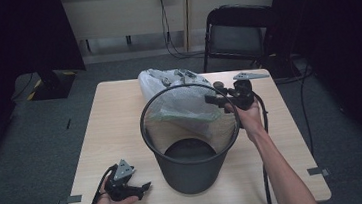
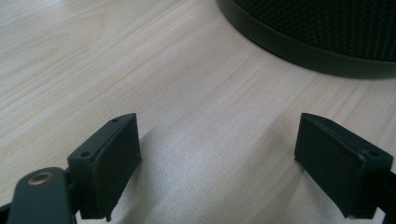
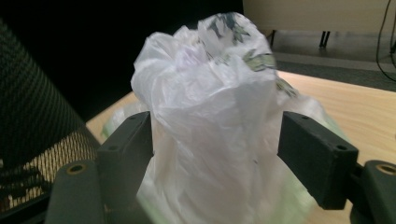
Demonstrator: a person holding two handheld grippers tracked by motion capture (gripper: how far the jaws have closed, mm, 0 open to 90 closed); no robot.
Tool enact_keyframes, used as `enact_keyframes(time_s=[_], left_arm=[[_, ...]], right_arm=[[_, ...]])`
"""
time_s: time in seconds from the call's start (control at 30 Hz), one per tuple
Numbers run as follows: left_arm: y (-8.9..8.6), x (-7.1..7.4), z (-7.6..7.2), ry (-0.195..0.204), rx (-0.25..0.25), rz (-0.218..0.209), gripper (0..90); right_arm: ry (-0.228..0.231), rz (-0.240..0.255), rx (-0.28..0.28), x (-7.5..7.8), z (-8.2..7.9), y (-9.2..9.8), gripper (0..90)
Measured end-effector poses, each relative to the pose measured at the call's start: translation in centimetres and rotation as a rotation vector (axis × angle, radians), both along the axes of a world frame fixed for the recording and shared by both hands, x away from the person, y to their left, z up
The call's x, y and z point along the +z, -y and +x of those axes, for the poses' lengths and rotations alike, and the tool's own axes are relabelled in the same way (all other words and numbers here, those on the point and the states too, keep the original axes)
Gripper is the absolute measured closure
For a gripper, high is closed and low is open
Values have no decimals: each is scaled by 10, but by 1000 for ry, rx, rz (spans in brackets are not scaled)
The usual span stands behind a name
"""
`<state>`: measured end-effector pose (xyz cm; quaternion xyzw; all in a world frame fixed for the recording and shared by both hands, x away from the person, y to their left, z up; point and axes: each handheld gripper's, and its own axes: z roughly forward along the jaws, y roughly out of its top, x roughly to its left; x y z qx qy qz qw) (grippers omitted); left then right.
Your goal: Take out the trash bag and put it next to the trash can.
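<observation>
A black mesh waste bin (image 1: 190,169) stands upright on the wooden table (image 1: 115,118), slightly toward the front. Behind it lies a bunched white plastic bag (image 1: 167,80) with a printed pattern, leaning against the bin's far rim. My right gripper (image 1: 212,93) is at the bin's far right rim and points left at the bag. In the right gripper view the bag (image 3: 210,84) rises between the wide jaws of the right gripper (image 3: 215,149), which are not squeezing it, and the bin's mesh (image 3: 32,135) is at the left. My left gripper (image 1: 144,187) rests open on the table at the front left. Nothing is between the jaws of the left gripper (image 2: 217,154), and the bin's base (image 2: 317,28) lies ahead.
A black folding chair (image 1: 235,31) stands behind the table's far right corner. Cables (image 1: 303,95) trail over the grey carpet on the right. Tape marks (image 1: 73,199) sit at the table's front corners. Dark curtains close in both sides.
</observation>
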<state>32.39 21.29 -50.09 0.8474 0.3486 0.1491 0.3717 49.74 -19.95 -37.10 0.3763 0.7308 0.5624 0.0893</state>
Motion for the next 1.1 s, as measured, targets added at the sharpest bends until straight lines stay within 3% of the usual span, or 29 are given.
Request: enact_keyframes(time_s=[0.27, 0.47, 0.57, 0.9, 1.1], left_arm=[[0, 0, 0, 1, 1, 1, 134], [-1, 0, 0, 1, 35, -3, 143], [-1, 0, 0, 1, 35, -3, 144], [-2, 0, 1, 3, 24, -1, 143], [-3, 0, -1, 1, 24, 1, 143]], right_arm=[[-9, -70, -13, -8, -24, 17, 354], [1, -87, -40, -17, -48, 31, 387], [-16, -106, -52, -24, -59, 37, 369], [-28, -91, -89, -32, -95, 57, 257], [-40, -121, -130, -44, -110, 65, 180]])
